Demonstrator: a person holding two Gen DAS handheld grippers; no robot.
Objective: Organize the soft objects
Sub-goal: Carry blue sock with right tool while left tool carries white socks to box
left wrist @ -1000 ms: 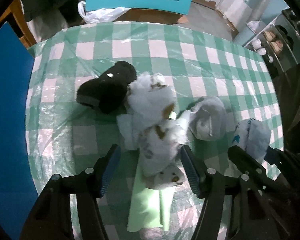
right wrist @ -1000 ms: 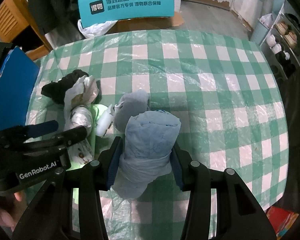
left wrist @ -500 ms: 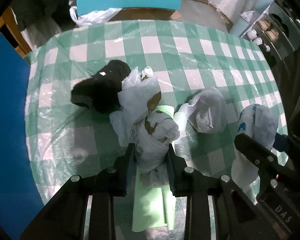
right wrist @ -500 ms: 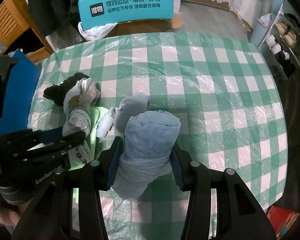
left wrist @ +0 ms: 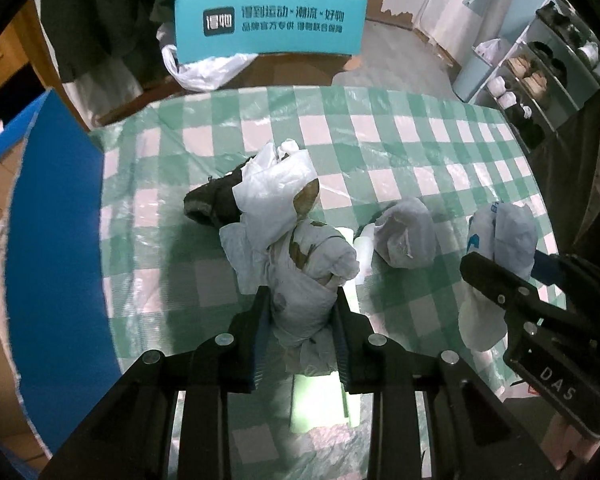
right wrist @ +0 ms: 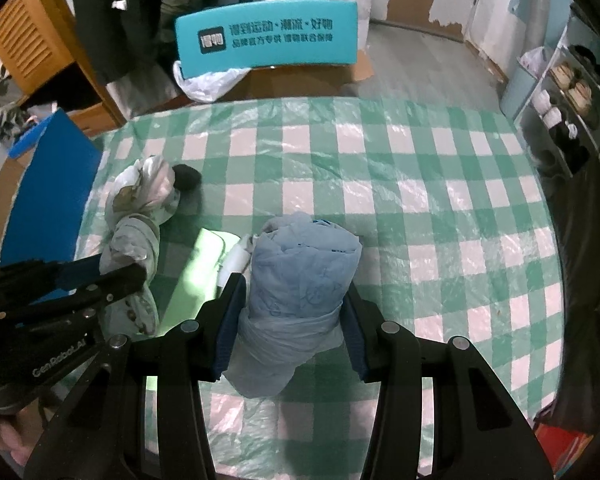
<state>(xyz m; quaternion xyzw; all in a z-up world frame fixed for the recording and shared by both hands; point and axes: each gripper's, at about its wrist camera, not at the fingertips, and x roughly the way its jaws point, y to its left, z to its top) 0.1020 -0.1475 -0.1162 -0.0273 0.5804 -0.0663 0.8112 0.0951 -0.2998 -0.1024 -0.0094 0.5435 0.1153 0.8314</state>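
Left wrist view shows the left tool squeezing a white bagged bundle with brown spots. Its jaws have just closed on it. The bundle's long side runs straight away from the tool, over a green sheet on the checked table. A black sock lies behind. Further right, the right tool grips a blue bagged roll, standing up between its pads, lifted off the table, I think.

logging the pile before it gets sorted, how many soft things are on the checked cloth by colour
white bundle with brown patches, in the left gripper: 1
pale blue bundle, in the right gripper: 1
grey bundle: 1
black bundle: 1
light green flat piece: 1
total: 5
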